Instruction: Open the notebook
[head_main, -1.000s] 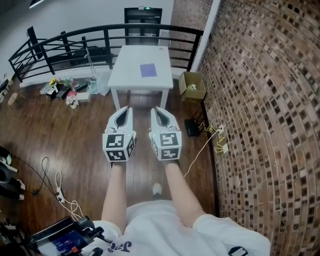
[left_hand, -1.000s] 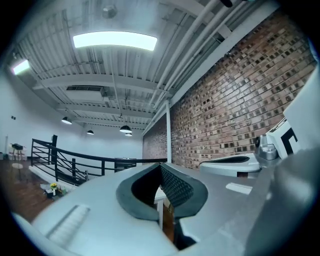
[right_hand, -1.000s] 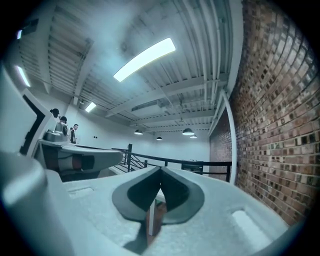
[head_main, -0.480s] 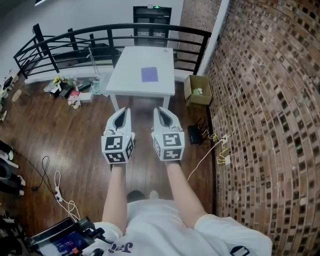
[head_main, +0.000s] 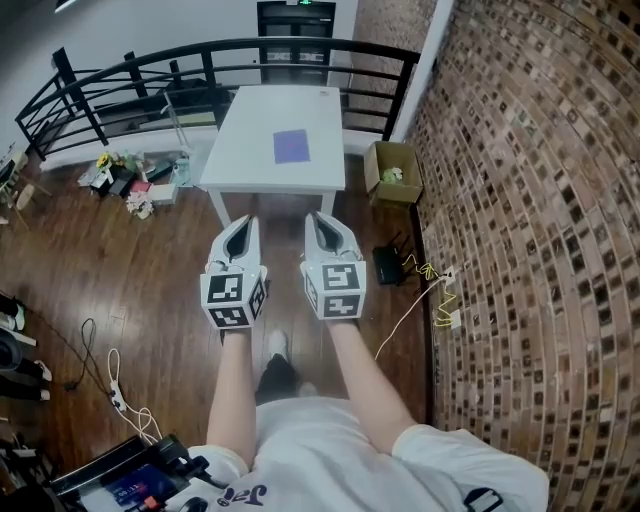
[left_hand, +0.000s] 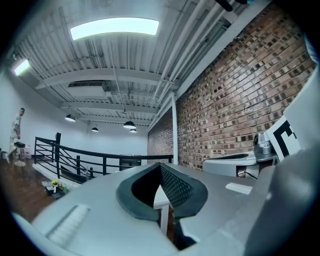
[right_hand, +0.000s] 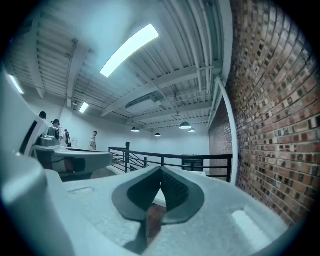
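A person is standing on a wooden floor (head_main: 150, 260), holding the left gripper (head_main: 242, 224) and the right gripper (head_main: 320, 220) out level. The two are side by side and a little apart, both pointing toward a white table (head_main: 240, 160) ahead. The notebook (head_main: 291, 146), purple and closed, is lying flat near the middle of the tabletop, well apart from both grippers. In the left gripper view the jaws are meeting at their tips with nothing between them, and only a corner of the table is showing through the gap below the tips. In the right gripper view the jaws are likewise pressing together tip to tip and gripping nothing. Neither gripper is touching the table.

A black railing (head_main: 130, 75) is curving round behind the table, and a brick wall (head_main: 520, 200) is running along the right side. A cardboard box (head_main: 392, 172) is sitting on the floor between the table and the wall. Nearer the person, a small black box (head_main: 386, 265) is lying by the wall, with a pale cable (head_main: 412, 295) trailing beside it. Clutter (head_main: 130, 185) is lying on the floor left of the table, and a white cord (head_main: 125, 385) is looping across the boards at the lower left. In the right gripper view, people (right_hand: 55, 131) are standing far off at the left, under a long ceiling light (right_hand: 129, 50)
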